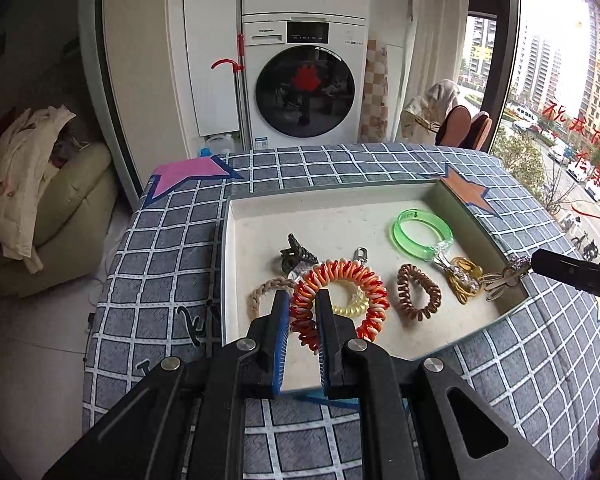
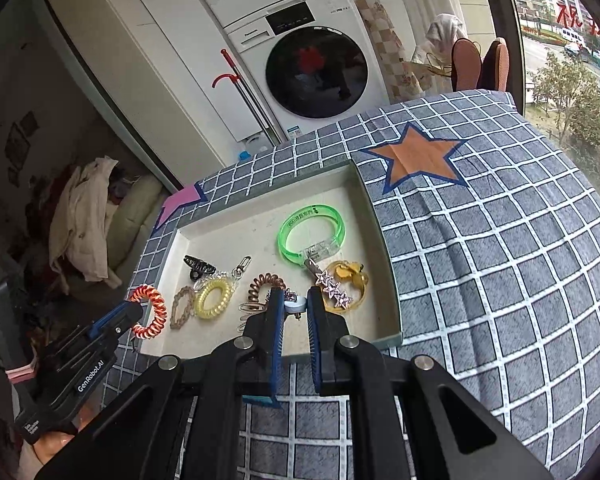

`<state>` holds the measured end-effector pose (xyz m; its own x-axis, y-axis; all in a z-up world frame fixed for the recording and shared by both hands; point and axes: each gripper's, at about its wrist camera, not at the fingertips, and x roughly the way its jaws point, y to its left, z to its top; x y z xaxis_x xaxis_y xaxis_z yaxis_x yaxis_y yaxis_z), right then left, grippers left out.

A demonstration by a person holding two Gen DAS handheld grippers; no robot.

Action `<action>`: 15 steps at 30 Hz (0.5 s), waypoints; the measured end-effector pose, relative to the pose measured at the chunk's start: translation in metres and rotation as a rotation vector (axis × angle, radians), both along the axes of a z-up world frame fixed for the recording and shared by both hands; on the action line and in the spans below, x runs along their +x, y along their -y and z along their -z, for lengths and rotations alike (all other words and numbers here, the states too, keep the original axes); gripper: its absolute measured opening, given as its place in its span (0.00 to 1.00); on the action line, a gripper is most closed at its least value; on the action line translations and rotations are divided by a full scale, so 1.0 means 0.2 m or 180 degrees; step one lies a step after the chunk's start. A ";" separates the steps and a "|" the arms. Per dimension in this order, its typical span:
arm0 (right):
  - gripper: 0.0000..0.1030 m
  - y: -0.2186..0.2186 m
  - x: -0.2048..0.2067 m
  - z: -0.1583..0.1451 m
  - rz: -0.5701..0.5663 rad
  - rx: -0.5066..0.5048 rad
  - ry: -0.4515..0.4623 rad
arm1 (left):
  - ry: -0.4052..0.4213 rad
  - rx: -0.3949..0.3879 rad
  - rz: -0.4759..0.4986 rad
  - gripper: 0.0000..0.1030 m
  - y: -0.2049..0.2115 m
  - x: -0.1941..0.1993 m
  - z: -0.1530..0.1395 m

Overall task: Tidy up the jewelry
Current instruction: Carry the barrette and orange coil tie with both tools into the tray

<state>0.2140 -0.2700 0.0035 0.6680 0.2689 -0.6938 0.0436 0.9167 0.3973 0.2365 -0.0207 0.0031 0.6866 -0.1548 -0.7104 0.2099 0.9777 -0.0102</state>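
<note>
A shallow white tray (image 1: pixel 236 248) sits on a checked cloth and holds jewelry. My left gripper (image 1: pixel 303 298) is shut on an orange-and-white coil band (image 1: pixel 352 276), held over the tray's near left; it shows at the left of the right wrist view (image 2: pixel 150 308). My right gripper (image 2: pixel 294 298) is shut on a small flower-shaped clip (image 2: pixel 293 304), seen hanging from its tip in the left wrist view (image 1: pixel 504 276) over the tray's right edge. In the tray lie a green bangle (image 1: pixel 420 232), a brown coil band (image 1: pixel 418 292) and a yellow coil band (image 2: pixel 214 298).
The tray also holds a black claw clip (image 1: pixel 296 254), a braided beige band (image 1: pixel 266 292), a star hair clip (image 2: pixel 332 290) and a gold piece (image 2: pixel 352 280). Pink (image 1: pixel 184 174) and orange (image 2: pixel 418 158) star patches mark the cloth. A washing machine (image 1: pixel 304 80) stands behind.
</note>
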 end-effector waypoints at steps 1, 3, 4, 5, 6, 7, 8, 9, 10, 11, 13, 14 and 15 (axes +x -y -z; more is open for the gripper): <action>0.12 -0.01 0.03 0.01 0.0000 -0.0025 -0.0009 | 0.0000 0.0027 -0.0008 0.32 0.01 0.02 0.01; 0.12 -0.02 0.08 0.03 0.0004 -0.0072 -0.0026 | -0.0016 0.0066 -0.0027 0.32 0.02 0.06 0.04; 0.12 -0.02 0.10 0.05 0.0005 -0.0082 -0.0042 | -0.0026 0.0078 -0.0038 0.32 0.02 0.08 0.05; 0.12 -0.02 0.13 0.06 0.0010 -0.0083 -0.0059 | -0.0038 0.0098 -0.0062 0.32 0.02 0.10 0.07; 0.12 -0.02 0.15 0.08 0.0018 -0.0084 -0.0078 | -0.0050 0.0116 -0.0079 0.32 0.03 0.12 0.08; 0.12 -0.03 0.17 0.09 0.0023 -0.0080 -0.0097 | -0.0063 0.0128 -0.0089 0.32 0.03 0.13 0.09; 0.12 -0.03 0.19 0.11 0.0029 -0.0083 -0.0113 | -0.0075 0.0141 -0.0100 0.32 0.04 0.15 0.11; 0.12 -0.03 0.21 0.12 0.0034 -0.0093 -0.0125 | -0.0083 0.0159 -0.0107 0.32 0.04 0.16 0.12; 0.12 -0.03 0.22 0.14 0.0036 -0.0113 -0.0140 | -0.0094 0.0181 -0.0112 0.32 0.05 0.17 0.14; 0.12 -0.03 0.23 0.15 0.0034 -0.0132 -0.0151 | -0.0102 0.0199 -0.0115 0.32 0.05 0.18 0.15; 0.12 -0.04 0.25 0.17 0.0029 -0.0178 -0.0171 | -0.0122 0.0239 -0.0116 0.32 0.06 0.20 0.17; 0.12 -0.04 0.25 0.18 0.0026 -0.0193 -0.0180 | -0.0131 0.0256 -0.0116 0.32 0.06 0.21 0.18; 0.12 -0.05 0.26 0.20 0.0020 -0.0210 -0.0194 | -0.0138 0.0272 -0.0119 0.32 0.06 0.21 0.19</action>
